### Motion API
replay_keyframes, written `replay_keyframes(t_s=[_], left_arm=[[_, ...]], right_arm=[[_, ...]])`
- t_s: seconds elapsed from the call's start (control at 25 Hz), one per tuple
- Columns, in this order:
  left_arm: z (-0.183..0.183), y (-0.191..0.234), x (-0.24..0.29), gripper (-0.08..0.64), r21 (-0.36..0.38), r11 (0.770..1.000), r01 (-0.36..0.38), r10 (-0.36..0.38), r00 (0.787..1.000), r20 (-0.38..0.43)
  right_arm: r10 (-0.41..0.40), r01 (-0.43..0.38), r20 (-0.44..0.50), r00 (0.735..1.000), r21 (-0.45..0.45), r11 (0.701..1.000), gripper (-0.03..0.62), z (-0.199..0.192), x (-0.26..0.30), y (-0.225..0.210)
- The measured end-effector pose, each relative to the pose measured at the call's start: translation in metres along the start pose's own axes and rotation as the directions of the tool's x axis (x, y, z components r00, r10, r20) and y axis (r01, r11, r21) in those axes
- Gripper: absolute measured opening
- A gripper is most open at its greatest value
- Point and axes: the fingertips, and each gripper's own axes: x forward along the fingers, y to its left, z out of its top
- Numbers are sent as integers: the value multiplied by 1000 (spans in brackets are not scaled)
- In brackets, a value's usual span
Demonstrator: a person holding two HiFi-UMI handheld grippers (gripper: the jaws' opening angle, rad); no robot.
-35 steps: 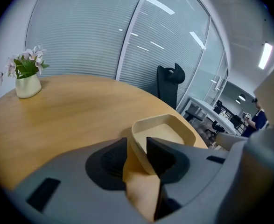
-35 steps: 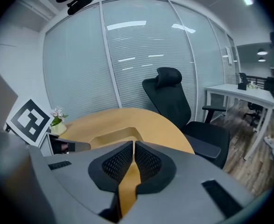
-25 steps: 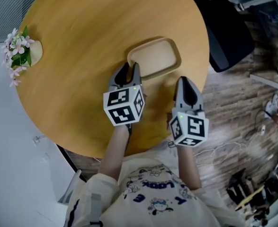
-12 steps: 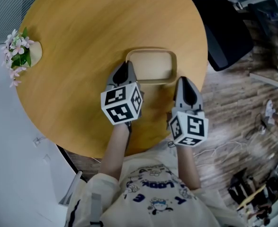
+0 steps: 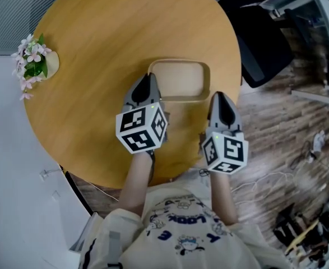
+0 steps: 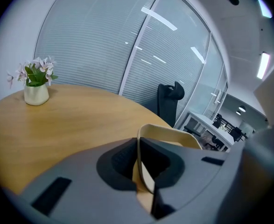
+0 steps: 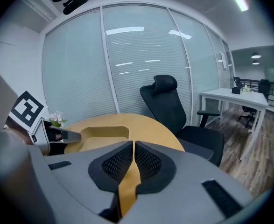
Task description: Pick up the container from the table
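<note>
Head view: container [image 5: 181, 78], skewed a second ago, now square at the near right of the surface [image 5: 97, 43], its near-left rim in the left hand-held gripper [image 5: 148, 83]; right hand-held gripper [image 5: 219, 98] near it, apart. Left gripper view: jaws, lately spread, have just closed and pinch that rim, so the grasp looks made and the lift due. Right gripper view: jaws pressed together, nothing between.
</note>
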Motion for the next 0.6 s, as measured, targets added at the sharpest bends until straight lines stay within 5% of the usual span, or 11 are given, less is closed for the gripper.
replay_keyframes(t_s=[0.6], left_arm=[[77, -5, -101, 18, 21, 994, 107, -109, 973, 202]], right_arm=[[-26, 32, 192, 981, -28, 999, 15, 70, -66, 54]])
